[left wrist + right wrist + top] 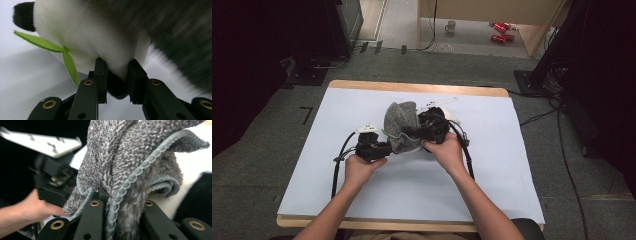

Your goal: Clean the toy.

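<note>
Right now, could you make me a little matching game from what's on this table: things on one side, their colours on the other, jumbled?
Things:
1. towel
2. plush toy
3. leaf on the toy
4. table cover

Colours:
A. bright green
B. pale blue-white
C. grey
D. white with black parts

Pairs: 1-C, 2-D, 3-A, 4-B
</note>
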`<state>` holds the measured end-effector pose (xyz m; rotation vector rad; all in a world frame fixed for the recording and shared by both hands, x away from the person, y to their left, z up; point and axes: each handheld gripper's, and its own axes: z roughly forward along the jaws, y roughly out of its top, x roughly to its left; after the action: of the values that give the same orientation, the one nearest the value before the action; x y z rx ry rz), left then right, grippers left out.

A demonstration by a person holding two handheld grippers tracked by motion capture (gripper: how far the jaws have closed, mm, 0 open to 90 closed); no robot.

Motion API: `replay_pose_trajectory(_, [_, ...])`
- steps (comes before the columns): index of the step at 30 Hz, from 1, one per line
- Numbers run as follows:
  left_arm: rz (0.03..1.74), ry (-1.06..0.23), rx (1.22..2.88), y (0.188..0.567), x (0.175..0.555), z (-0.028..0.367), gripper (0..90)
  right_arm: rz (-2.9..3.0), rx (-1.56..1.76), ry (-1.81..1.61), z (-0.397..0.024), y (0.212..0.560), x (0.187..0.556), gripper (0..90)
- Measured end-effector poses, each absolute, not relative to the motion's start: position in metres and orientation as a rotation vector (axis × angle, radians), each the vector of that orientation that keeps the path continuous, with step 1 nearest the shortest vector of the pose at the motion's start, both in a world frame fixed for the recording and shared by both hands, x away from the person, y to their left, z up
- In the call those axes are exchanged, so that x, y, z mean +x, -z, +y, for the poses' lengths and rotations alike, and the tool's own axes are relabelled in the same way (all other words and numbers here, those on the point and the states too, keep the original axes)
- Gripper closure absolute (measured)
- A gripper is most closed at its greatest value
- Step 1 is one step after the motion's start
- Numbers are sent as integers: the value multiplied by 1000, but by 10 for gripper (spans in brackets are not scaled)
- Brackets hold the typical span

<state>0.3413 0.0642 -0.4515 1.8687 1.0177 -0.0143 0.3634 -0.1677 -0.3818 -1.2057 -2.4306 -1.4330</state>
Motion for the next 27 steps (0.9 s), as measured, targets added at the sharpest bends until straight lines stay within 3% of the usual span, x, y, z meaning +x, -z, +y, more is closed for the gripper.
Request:
replay_pose_trajectory(5, [1022,17,1879,452,342,65,734,-2470,-1253,1354,-168,402,371,809])
replay_pose_trajectory(27, [1018,28,1879,450,361,74,736,-2447,-1518,1347,-249,397,375,809])
